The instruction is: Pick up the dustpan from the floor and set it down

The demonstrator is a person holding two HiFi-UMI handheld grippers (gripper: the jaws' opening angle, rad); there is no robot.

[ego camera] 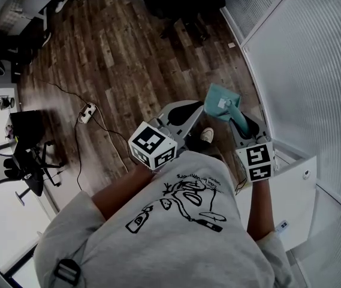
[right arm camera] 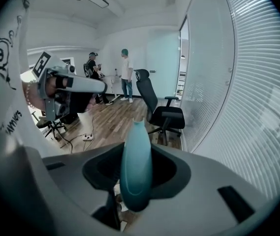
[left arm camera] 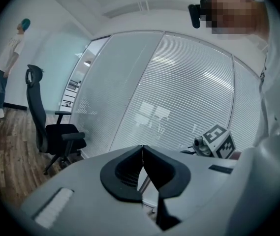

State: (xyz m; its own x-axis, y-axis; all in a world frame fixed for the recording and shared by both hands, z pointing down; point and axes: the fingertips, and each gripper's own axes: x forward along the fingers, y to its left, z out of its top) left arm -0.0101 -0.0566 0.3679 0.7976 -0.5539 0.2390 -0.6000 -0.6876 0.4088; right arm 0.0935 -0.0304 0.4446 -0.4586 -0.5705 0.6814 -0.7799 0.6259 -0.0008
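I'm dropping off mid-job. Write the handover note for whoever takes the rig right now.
Left gripper: jaws together, nothing in them.
Right gripper: clamped on the handle of the dustpan, with the pan end out front, clear of the wooden floor.
Done: the pickup.
Left: lower it, set it down, then release.

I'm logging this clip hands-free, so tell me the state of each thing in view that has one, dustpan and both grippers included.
dustpan: gripped by its handle, apparently clear of the floor.
right gripper: shut on the dustpan's handle.
left gripper: shut, nothing between the jaws.
office chair: upright, unoccupied.
power strip: lying on the wooden floor, cable attached.
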